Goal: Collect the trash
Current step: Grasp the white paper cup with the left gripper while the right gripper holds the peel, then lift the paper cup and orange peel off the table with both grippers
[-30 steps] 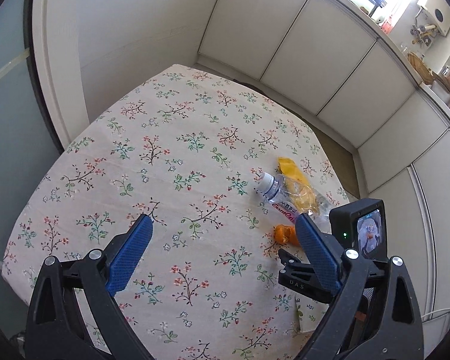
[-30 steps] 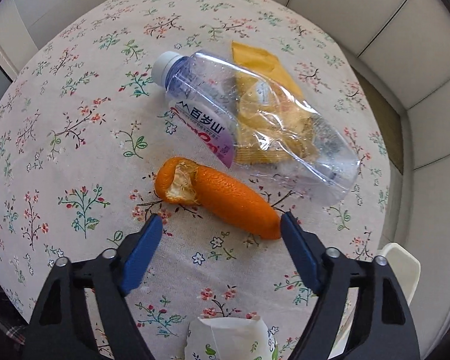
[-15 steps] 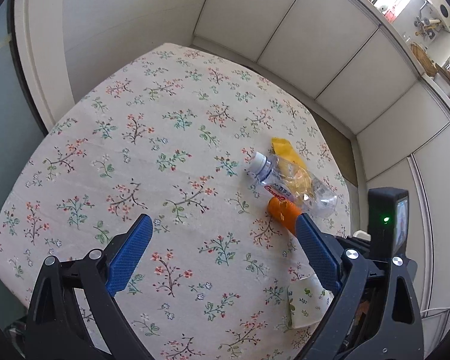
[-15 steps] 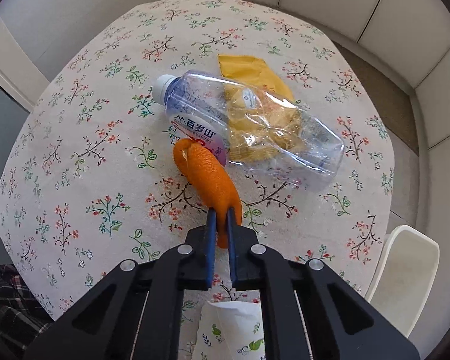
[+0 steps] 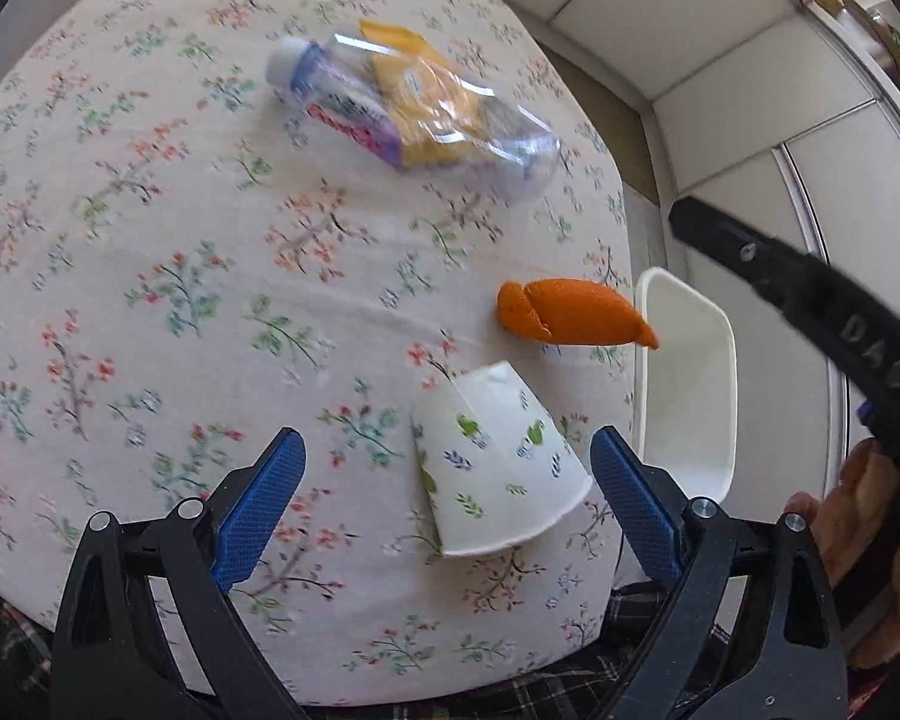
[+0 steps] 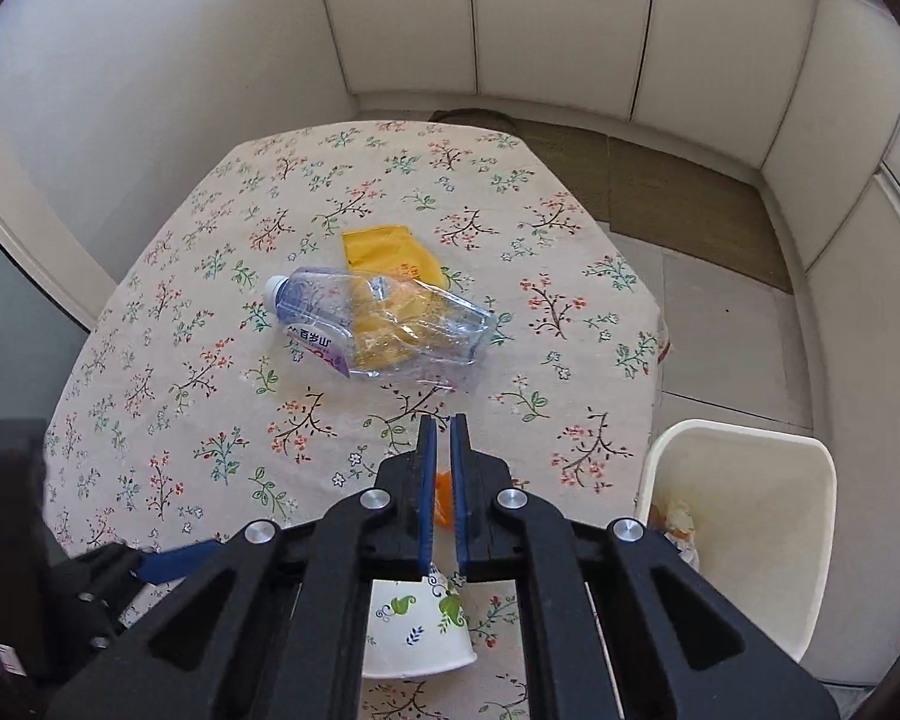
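Observation:
My right gripper (image 6: pixel 442 420) is shut on an orange peel (image 5: pixel 573 319), held above the table's right edge beside a white bin (image 5: pixel 687 384); only a sliver of the peel (image 6: pixel 444 498) shows between the jaws. My left gripper (image 5: pixel 444 480) is open and empty, its blue pads either side of a paper cup (image 5: pixel 495 471) with leaf prints lying on its side. A crushed clear bottle (image 5: pixel 414 120) lies on a yellow wrapper (image 5: pixel 432 96) further back. The bottle (image 6: pixel 384 324), wrapper (image 6: pixel 390 252), cup (image 6: pixel 417 630) and bin (image 6: pixel 744 516) also show in the right wrist view.
The round table has a floral cloth (image 5: pixel 150 276). The bin stands off the table's right edge with some scraps inside (image 6: pixel 678 522). White cabinet doors (image 6: pixel 558 24) curve behind. The right gripper's black arm (image 5: pixel 810 300) crosses the right of the left wrist view.
My right gripper closed on the orange peel, lifted it off the table and carried it right toward the bin. My left gripper swung over to the paper cup, staying open.

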`<state>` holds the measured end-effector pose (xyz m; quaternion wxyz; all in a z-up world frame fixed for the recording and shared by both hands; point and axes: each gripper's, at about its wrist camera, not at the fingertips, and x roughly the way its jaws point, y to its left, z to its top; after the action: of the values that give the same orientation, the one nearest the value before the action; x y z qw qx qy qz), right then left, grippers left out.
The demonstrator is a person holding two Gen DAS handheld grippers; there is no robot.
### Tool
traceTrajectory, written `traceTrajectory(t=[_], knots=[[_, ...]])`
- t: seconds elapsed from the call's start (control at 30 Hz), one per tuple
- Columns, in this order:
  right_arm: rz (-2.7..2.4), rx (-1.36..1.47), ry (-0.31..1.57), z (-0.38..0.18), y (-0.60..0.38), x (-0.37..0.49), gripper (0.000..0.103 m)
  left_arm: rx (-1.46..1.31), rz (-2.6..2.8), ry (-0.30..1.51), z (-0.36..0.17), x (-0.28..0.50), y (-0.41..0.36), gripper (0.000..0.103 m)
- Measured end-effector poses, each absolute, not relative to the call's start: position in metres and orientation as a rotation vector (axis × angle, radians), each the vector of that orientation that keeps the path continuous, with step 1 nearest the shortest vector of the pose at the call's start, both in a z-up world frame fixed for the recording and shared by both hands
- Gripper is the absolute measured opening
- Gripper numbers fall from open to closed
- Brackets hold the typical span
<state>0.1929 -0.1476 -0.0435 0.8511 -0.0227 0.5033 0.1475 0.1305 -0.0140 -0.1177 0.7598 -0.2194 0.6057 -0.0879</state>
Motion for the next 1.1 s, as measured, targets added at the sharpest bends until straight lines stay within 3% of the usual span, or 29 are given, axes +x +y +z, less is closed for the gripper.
traceTrajectory(t=[0.33, 0.37, 0.4, 0.43, 0.47, 0.7, 0.8, 0.93, 1.1], knots=[[0.255, -0.01, 1.12, -0.061, -0.197, 0.188, 0.011, -0.505, -0.154, 1.442, -0.158, 0.134, -0.06, 0.09], [0.259, -0.012, 1.131, -0.063, -0.199, 0.189, 0.016, -0.488, -0.149, 1.438, -0.159, 0.133, -0.061, 0.087], [0.267, -0.021, 1.149, -0.067, -0.201, 0.19, 0.031, -0.468, -0.15, 1.422, -0.157, 0.131, -0.062, 0.084], [0.26, -0.035, 1.157, -0.071, -0.202, 0.19, 0.039, -0.453, -0.164, 1.409, -0.155, 0.131, -0.063, 0.07], [0.258, -0.053, 1.164, -0.074, -0.202, 0.19, 0.046, -0.454, -0.193, 1.4, -0.154, 0.13, -0.063, 0.066], [0.303, -0.173, 1.213, -0.099, -0.194, 0.189, 0.059, -0.531, -0.275, 1.399, -0.148, 0.113, -0.027, 0.046], [0.348, -0.27, 1.228, -0.113, -0.181, 0.185, 0.059, -0.534, -0.248, 1.353, -0.133, 0.107, -0.004, 0.038], [0.383, -0.419, 1.268, -0.139, -0.16, 0.178, 0.059, -0.55, -0.18, 1.298, -0.123, 0.107, 0.038, 0.038], [0.402, -0.458, 1.298, -0.15, -0.145, 0.181, 0.036, -0.593, -0.14, 1.239, -0.109, 0.113, 0.071, 0.038]])
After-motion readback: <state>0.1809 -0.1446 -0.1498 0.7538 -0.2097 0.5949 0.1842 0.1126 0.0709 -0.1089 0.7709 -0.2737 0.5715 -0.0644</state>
